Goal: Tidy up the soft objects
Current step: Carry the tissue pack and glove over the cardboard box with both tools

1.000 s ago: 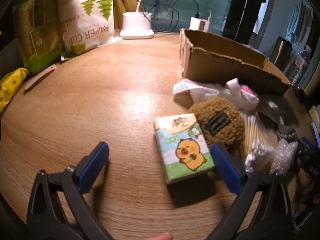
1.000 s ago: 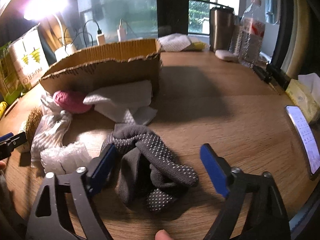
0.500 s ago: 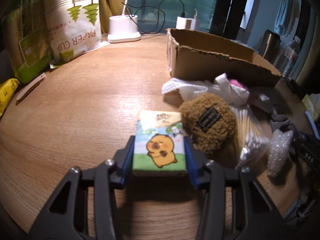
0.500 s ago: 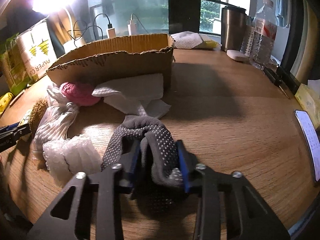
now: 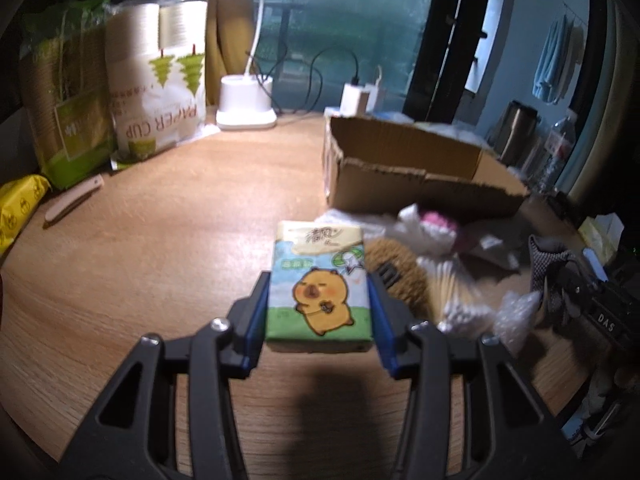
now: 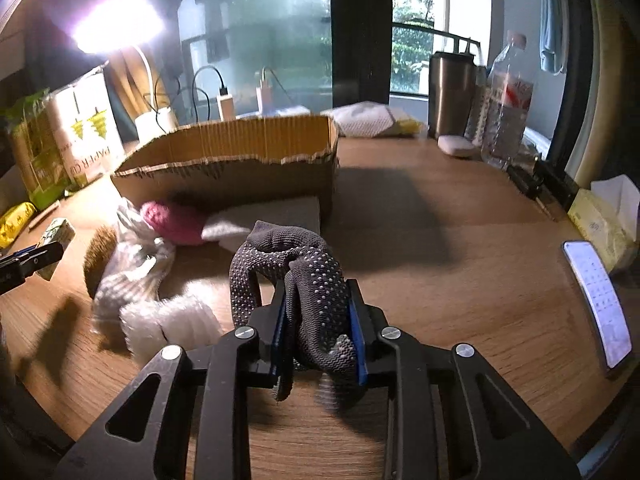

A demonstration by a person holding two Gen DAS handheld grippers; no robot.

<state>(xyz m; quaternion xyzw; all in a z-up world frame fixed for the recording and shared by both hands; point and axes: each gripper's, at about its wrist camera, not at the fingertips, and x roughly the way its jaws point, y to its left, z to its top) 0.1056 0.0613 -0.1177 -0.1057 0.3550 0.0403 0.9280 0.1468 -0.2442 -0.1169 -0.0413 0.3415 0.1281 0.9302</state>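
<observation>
While our left fingers [image 5: 318, 304] pinch the tissues [image 5: 319, 280] and right fingers [image 6: 318, 320], closing, pinch the glove [image 6: 304, 280], we probably carry both to the box [image 6: 240, 168].

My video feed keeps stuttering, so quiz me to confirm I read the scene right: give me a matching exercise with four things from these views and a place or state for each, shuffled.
Things:
1. tissue pack
2. grey dotted gloves
3. cardboard box
4. phone

Places or states:
A. lying flat near the table's right edge, screen lit
B. clamped in the right gripper
C. standing open-topped behind the pile of soft things
D. clamped in the left gripper, lifted above its shadow

Pairs: 1-D, 2-B, 3-C, 4-A
</observation>
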